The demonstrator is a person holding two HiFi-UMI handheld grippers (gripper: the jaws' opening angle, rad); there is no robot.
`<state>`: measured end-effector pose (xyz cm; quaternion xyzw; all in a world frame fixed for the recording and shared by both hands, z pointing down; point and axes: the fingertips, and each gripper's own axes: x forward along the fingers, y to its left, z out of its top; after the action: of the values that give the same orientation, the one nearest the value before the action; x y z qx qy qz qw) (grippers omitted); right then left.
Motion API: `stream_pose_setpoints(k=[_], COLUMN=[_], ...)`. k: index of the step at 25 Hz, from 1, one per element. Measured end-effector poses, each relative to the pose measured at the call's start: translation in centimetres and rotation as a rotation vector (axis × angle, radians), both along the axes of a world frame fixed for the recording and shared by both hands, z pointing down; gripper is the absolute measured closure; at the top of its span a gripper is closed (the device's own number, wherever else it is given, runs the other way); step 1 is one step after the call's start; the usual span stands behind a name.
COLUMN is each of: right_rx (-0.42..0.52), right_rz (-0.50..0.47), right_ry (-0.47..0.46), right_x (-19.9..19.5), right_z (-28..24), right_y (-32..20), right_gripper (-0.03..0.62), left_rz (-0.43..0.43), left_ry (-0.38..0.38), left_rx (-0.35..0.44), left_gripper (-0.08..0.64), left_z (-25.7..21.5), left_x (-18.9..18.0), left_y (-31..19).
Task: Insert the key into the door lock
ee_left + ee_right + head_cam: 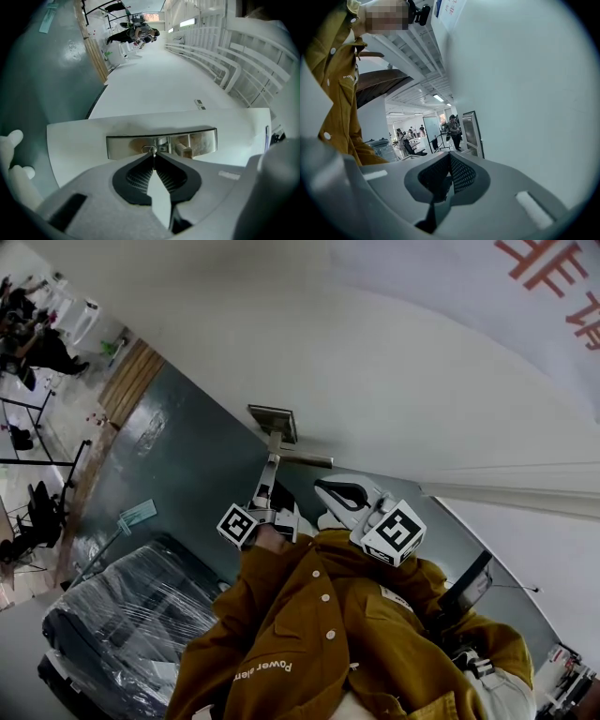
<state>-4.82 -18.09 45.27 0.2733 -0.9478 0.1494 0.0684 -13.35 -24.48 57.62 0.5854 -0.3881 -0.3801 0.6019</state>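
Observation:
The metal lock plate (161, 144) sits on the white door (140, 126), with its keyhole (150, 150) right in front of my left gripper (153, 155). That gripper is shut on a thin key (153, 159), held edge-on, whose tip is at the keyhole. How deep it sits I cannot tell. In the head view the left gripper (270, 465) reaches up to the lock plate (272, 423), beside the lever handle (305, 460). My right gripper (349, 493) hangs back near the brown jacket. The right gripper (449, 161) is shut with nothing between its jaws.
The white door (375, 381) fills the upper head view. A dark bundle wrapped in clear plastic (122, 615) lies on the green floor (178, 465) to the left. People and desks (33, 334) are far off down the room.

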Motion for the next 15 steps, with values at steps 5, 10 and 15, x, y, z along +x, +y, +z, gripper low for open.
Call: stream_pose_setpoints(k=[5, 10, 15], right_rx=[0.001, 0.000, 0.001], right_rz=[0.018, 0.030, 0.015], right_ry=[0.000, 0.004, 0.006], right_x=[0.4, 0.8, 0.3], right_z=[0.3, 0.1, 0.3], right_y=[-0.3, -0.3, -0.1], right_gripper=[0.588, 0.586, 0.587], left_rz=[0.007, 0.050, 0.084], left_ry=[0.014, 0.071, 0.063], left_rx=[0.005, 0.037, 0.050], left_gripper=[0.534, 0.532, 0.532], left_z=[0.8, 1.2, 1.5], left_x=[0.6, 1.5, 2.6], left_y=[-1.0, -2.2, -5.8])
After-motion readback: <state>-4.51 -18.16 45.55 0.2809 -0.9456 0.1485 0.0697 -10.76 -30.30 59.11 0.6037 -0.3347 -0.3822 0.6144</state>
